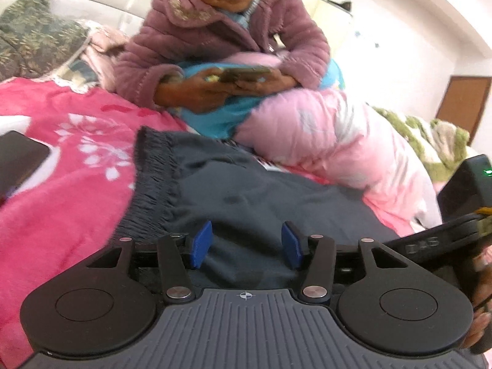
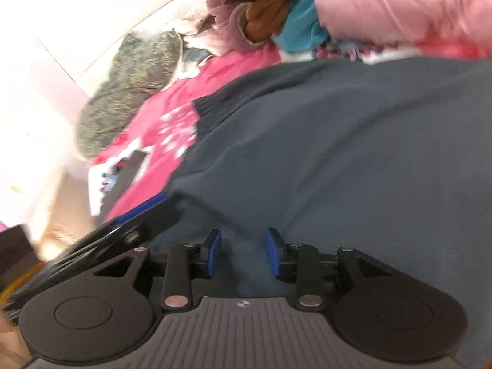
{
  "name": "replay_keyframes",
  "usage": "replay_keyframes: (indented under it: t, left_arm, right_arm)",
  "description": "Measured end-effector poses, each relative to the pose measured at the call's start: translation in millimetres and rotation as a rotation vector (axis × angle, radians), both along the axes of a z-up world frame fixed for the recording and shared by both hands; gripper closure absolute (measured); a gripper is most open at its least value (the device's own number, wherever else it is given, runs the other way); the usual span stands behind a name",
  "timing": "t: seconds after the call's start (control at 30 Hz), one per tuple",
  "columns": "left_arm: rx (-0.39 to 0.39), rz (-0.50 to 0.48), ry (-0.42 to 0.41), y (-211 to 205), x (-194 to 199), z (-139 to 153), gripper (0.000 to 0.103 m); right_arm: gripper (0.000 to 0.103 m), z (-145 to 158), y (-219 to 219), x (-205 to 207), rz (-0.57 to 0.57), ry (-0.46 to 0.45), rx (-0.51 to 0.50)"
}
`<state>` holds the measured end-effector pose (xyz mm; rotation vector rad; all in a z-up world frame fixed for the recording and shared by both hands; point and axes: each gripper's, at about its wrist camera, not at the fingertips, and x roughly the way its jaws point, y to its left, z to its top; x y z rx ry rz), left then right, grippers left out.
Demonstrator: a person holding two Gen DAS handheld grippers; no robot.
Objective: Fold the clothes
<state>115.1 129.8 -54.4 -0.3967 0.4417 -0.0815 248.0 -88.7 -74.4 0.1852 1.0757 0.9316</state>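
A dark grey-blue garment [image 1: 261, 190] with a ribbed hem [image 1: 153, 178] lies spread on a pink floral blanket [image 1: 70, 160]. My left gripper [image 1: 247, 244] hovers low over the garment's near part, its blue pads [image 1: 203, 244] well apart, nothing pinched. In the right wrist view the same garment [image 2: 353, 141] fills the middle. My right gripper [image 2: 244, 252] sits on it with its jaws narrower. A raised crease of the cloth [image 2: 221, 218] runs into the gap, but the pads do not visibly press on it. The left gripper [image 2: 144, 218] shows beside it on the left.
A person in a purple quilted jacket [image 1: 215, 30] sits at the far side of the bed holding a phone [image 1: 246, 73], with a pink and blue quilt [image 1: 323, 129] over the lap. A dark flat device [image 1: 18, 160] lies on the blanket at left. A green patterned pillow [image 1: 33, 40] is behind.
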Motion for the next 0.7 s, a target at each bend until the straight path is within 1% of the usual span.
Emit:
replay_keyframes:
  t: [0.13, 0.23, 0.3, 0.37, 0.4, 0.47, 0.5, 0.57, 0.6, 0.63, 0.67, 0.7]
  left_arm:
    - [0.023, -0.037, 0.022, -7.3, 1.8, -2.8, 0.052]
    - [0.042, -0.044, 0.044, -11.1, 4.1, -5.3, 0.051]
    - [0.038, -0.044, 0.065, -11.8, 6.2, -7.4, 0.051]
    - [0.03, -0.041, 0.076, -12.2, 7.2, -8.0, 0.051]
    - [0.03, -0.039, 0.074, -12.6, 7.3, -7.5, 0.05]
    - [0.035, -0.035, 0.069, -14.1, 7.3, -6.6, 0.05]
    - [0.038, -0.033, 0.066, -15.2, 7.2, -6.3, 0.05]
    - [0.056, -0.036, 0.053, -18.0, 4.3, -4.6, 0.05]
    - [0.066, -0.039, 0.047, -18.9, 1.9, -2.7, 0.05]
    - [0.073, -0.044, 0.041, -19.8, -3.6, 0.7, 0.05]
    - [0.081, -0.048, 0.034, -20.6, -9.2, 4.1, 0.05]
    - [0.071, -0.056, 0.033, -20.4, -18.7, 7.8, 0.049]
  right_arm:
    - [0.069, 15.9, -40.6, -8.3, -0.103, -0.053, -0.039]
    - [0.069, 25.8, -86.0, -3.6, -0.327, -0.129, -0.05]
    - [0.068, 20.1, -117.5, -1.3, -0.463, -0.162, -0.128]
    - [0.07, 5.8, -150.7, -3.0, -0.615, -0.114, -0.217]
    - [0.075, 1.5, -168.7, -10.9, -0.69, -0.095, -0.217]
    - [0.074, 4.1, -208.8, -38.6, -0.855, -0.062, -0.137]
    - [0.072, 7.6, -223.0, -54.6, -0.916, -0.056, -0.12]
    - [0.071, 19.3, -244.1, -94.0, -0.991, -0.065, -0.096]
    - [0.071, 24.9, -254.6, -113.5, -1.024, -0.069, -0.083]
    - [0.071, 29.3, -263.7, -132.2, -1.028, -0.079, -0.066]
    - [0.069, 34.9, -267.7, -155.1, -1.024, -0.097, -0.044]
    - [0.064, 40.1, -268.6, -176.7, -1.015, -0.114, -0.019]
